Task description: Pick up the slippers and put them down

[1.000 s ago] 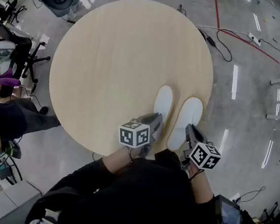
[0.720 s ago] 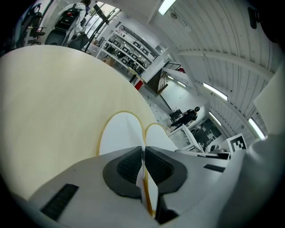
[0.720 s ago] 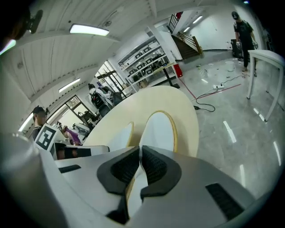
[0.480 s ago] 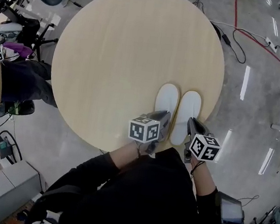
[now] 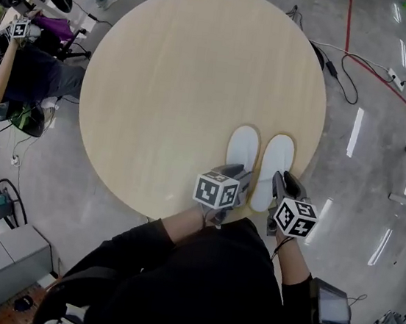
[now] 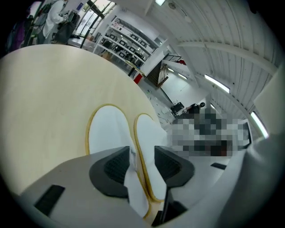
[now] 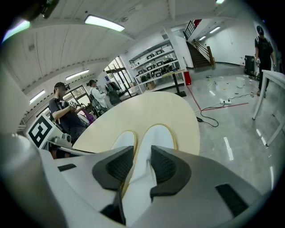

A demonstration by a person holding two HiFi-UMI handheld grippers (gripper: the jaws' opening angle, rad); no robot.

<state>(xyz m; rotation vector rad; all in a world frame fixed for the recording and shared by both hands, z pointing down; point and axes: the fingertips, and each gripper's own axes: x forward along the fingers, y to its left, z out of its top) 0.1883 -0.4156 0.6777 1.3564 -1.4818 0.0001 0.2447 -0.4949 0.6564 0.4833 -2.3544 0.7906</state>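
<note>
While both hand-held grippers hang over the near rim of the round table (image 5: 177, 73), two white slippers lie side by side on it. Their long axes run parallel, with toes pointing away from the person and heels toward the body. The left slipper (image 5: 242, 149) and right slipper (image 5: 276, 163) sit just beside each other, each edged by a thin yellow sole rim.

Each heel has one gripper on it. The left gripper (image 5: 241, 175) has just been opening its jaws. In its own view they stand apart, with the left slipper's white heel edge (image 6: 132, 178) upright in the gap and the neighbouring slipper's rim (image 6: 149, 133) also showing there; the pads do not clamp it. The right gripper (image 5: 281, 183) has likewise just been opening. Its jaws (image 7: 142, 167) stand apart around the right slipper's heel (image 7: 159, 133), which fills most of the gap without being pinched.

Both slippers lie in the table's near-right part — heels close to the near edge, the right one not far from the right rim. Ahead and to the left the tabletop is broad, bare wood. Beyond the far-right rim, cables (image 5: 349, 66) trail over the grey floor, and at far left a seated person (image 5: 21, 74) is well apart from the table.
</note>
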